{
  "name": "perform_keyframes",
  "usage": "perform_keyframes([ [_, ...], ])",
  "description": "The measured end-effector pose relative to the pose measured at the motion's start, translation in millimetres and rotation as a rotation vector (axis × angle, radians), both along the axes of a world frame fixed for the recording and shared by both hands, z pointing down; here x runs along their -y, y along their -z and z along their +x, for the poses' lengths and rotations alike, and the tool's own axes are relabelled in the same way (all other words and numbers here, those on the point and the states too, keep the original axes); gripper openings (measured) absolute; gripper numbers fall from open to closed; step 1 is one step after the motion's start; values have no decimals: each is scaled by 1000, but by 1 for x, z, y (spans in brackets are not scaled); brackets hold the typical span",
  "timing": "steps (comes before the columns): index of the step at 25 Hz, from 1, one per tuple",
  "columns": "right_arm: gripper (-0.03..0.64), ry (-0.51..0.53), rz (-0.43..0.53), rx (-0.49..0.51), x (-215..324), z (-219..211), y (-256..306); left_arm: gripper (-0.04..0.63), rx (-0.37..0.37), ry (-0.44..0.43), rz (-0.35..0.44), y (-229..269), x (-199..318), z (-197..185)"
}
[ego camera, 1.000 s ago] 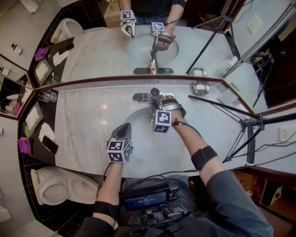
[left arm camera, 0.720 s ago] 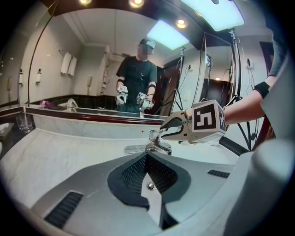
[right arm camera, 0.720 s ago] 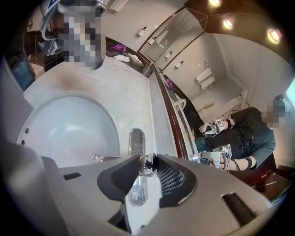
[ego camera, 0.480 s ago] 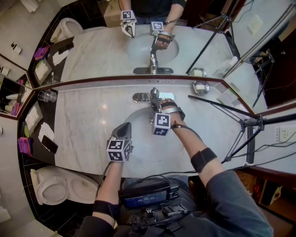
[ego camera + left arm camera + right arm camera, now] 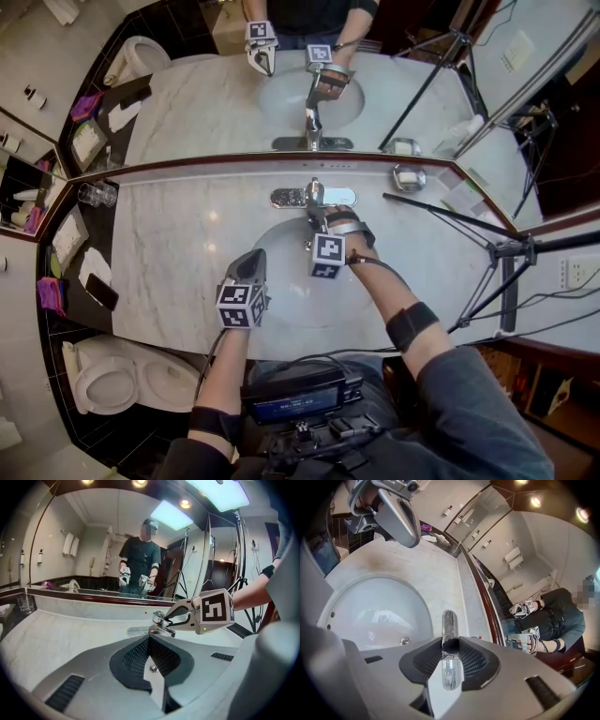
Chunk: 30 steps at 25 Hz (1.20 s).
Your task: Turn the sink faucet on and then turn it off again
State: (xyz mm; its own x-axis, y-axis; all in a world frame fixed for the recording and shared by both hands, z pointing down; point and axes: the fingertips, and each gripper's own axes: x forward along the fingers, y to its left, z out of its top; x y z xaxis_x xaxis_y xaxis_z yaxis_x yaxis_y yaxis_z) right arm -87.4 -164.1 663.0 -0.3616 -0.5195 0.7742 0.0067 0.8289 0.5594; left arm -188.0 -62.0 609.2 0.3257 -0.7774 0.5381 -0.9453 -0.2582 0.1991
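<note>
The chrome faucet (image 5: 313, 194) stands behind the white basin (image 5: 281, 281). My right gripper (image 5: 317, 214) reaches down onto it. In the right gripper view the faucet's lever handle (image 5: 449, 620) lies between the two jaws of the right gripper (image 5: 451, 645), whose pads touch it on both sides; the jaws are opening slightly. The left gripper view shows the right gripper (image 5: 162, 618) with its fingertips around the faucet (image 5: 157, 625) top. My left gripper (image 5: 250, 260) is shut and empty, over the counter left of the basin. Its jaws (image 5: 150, 645) are pressed together.
A marble counter (image 5: 178, 253) surrounds the basin, with a mirror (image 5: 216, 103) behind it. A glass (image 5: 96, 195) stands far left, and a small dish (image 5: 408, 176) is to the right of the faucet. A tripod (image 5: 497, 253) leans at the right. The drain (image 5: 405, 641) shows in the bowl.
My right gripper has shifted a little toward the near side while staying on the faucet handle. The left gripper has not moved.
</note>
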Motion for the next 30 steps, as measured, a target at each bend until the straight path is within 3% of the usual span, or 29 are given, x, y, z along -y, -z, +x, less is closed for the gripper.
perform_keyframes([
  [14,126,13,33,-11,1,1,-1,0,4,11,10,4,0,-2],
  [24,133,-140,-27,168,-15,19,36,0,9,9,32,15,-1,-2],
  [30,49,-302,-95,318,-30,52,52,0,13,-9,55,27,1,2],
])
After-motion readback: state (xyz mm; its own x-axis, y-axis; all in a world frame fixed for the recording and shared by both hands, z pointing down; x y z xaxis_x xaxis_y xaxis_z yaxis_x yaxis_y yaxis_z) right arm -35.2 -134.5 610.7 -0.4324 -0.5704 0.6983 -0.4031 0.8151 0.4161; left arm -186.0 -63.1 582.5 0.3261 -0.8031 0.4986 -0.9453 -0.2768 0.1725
